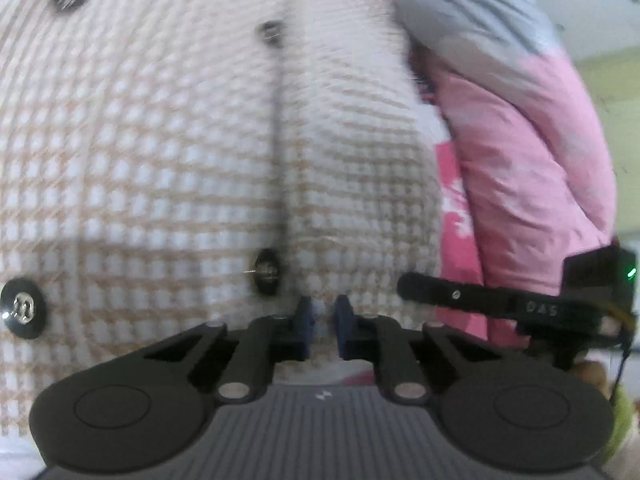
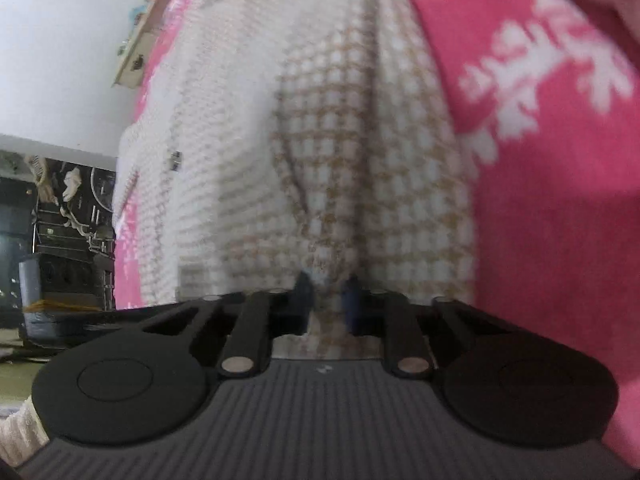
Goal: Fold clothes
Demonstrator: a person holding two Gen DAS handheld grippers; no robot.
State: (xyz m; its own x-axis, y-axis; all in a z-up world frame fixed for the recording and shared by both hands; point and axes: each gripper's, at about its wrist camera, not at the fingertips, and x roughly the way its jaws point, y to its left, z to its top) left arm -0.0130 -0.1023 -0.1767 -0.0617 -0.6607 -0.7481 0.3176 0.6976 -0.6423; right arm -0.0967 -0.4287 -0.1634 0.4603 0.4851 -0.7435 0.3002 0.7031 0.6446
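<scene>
In the left wrist view, the left gripper [image 1: 322,322] has its fingers [image 1: 303,316] pinched on the checked shirt [image 1: 160,160], which fills the space ahead of them, with a pink sleeve [image 1: 532,168] and pale wall to their right. In the right wrist view, the right gripper [image 2: 327,298] fingers [image 2: 352,300] also pinch the shirt just ahead, with a white wall [image 2: 60,40] and dark cluttered shelf [image 2: 60,232] to their left.

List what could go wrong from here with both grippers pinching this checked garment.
1. Each hand-held gripper, left and right, pinches only a small bunch of the beige-and-white checked garment, so the fabric may slip out.
2. The black buttons hang close to the left fingers and could catch.
3. The garment hangs against the person's pink top, which may snag or skew the fold.
</scene>
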